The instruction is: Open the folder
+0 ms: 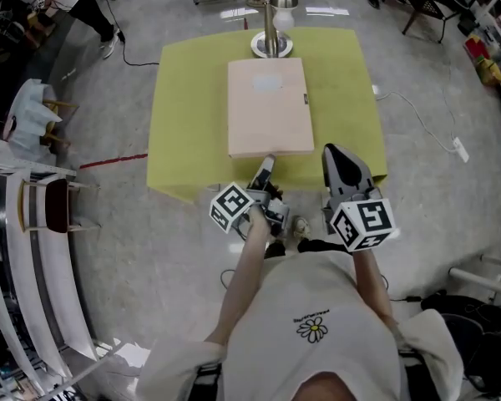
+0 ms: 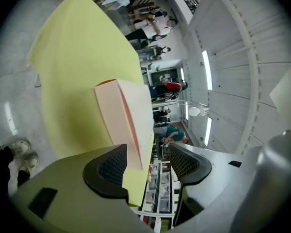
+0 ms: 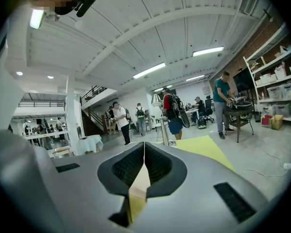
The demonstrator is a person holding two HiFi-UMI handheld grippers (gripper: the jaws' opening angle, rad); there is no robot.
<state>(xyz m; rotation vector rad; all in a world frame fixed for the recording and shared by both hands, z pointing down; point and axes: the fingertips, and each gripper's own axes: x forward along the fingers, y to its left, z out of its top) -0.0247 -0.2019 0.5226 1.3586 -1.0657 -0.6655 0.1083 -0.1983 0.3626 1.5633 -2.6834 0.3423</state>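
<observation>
folder (image 1: 269, 107), pale pink, closed. it lies flat at the middle of a yellow-green table (image 1: 184, 124), long side running away from the person. a silver lamp (image 1: 273, 23) stands just beyond its far edge.

handling, as judged: light and thin. the cover is probably smooth card or plastic, stiff across its face but likely to flex when lifted by one corner. it may slide on the table instead of opening, so the lower leaf wants pinning. best hold is the top cover alone, at the near edge or a near corner, where the left gripper view shows a darker seam between the leaves.

left gripper (image 1: 267, 170): rolled onto its side, jaws spread wide. the folder's near end stands between them in its own view, with neither pad pressing on it.

right gripper (image 1: 344, 167): level at the table's near edge, just right of the folder. its jaws meet at the tips and hold nothing.

hard to make out:
- which long edge is the hinge. a small dark tab (image 1: 305, 98) on the right edge may be a clasp, but it is too small to tell.
- contents, if any.
- how close the left jaws are to the cover, since the marker cube covers the hand in the head view.
- the folder in the right gripper view, which shows only a sliver under the closed jaws.
</observation>
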